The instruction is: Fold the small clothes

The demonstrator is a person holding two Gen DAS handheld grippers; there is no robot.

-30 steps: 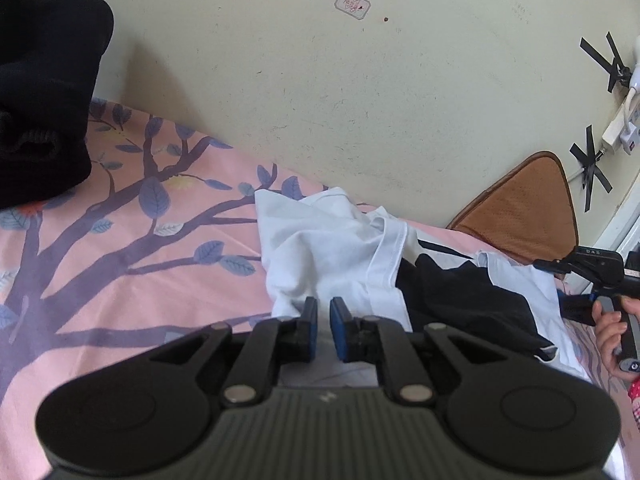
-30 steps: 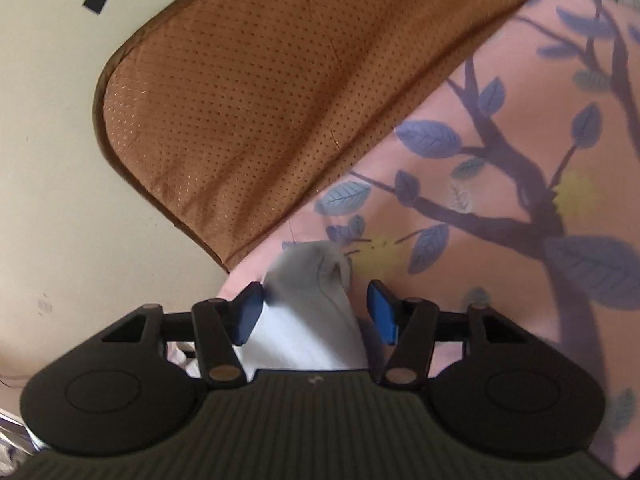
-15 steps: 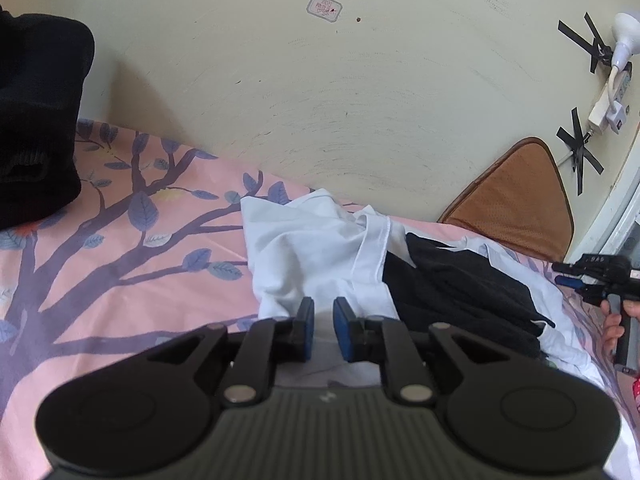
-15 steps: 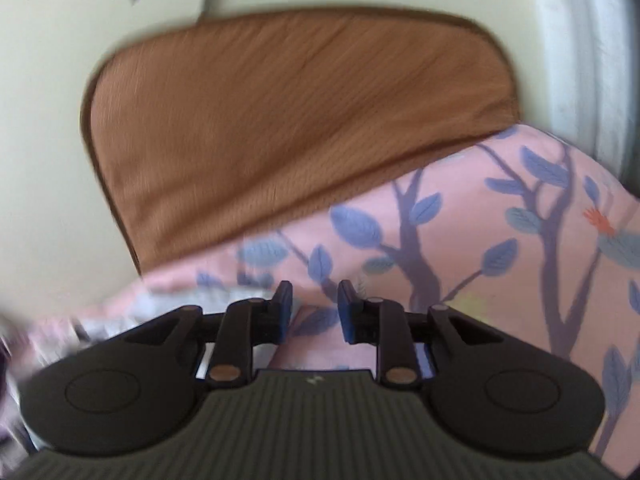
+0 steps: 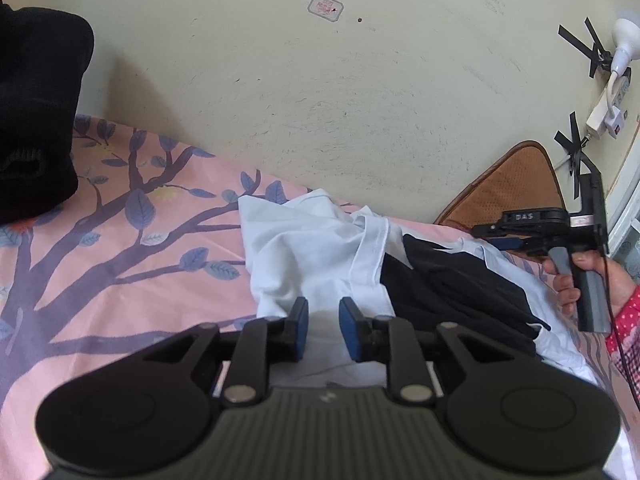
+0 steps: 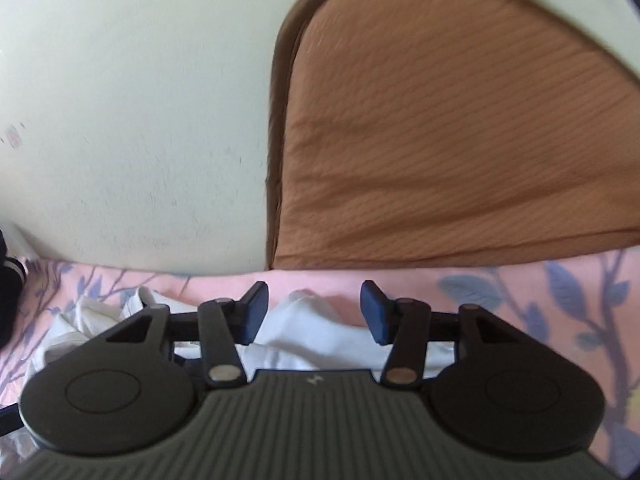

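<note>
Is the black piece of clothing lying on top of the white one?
Yes, the black garment lies across the white garment, covering its right part on the pink bedsheet.

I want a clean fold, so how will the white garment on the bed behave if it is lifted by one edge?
The white garment lies crumpled in soft folds, so it will probably droop and hang limp. It looks thin, so likely light. The black garment lies on part of it and may drag along.
</note>
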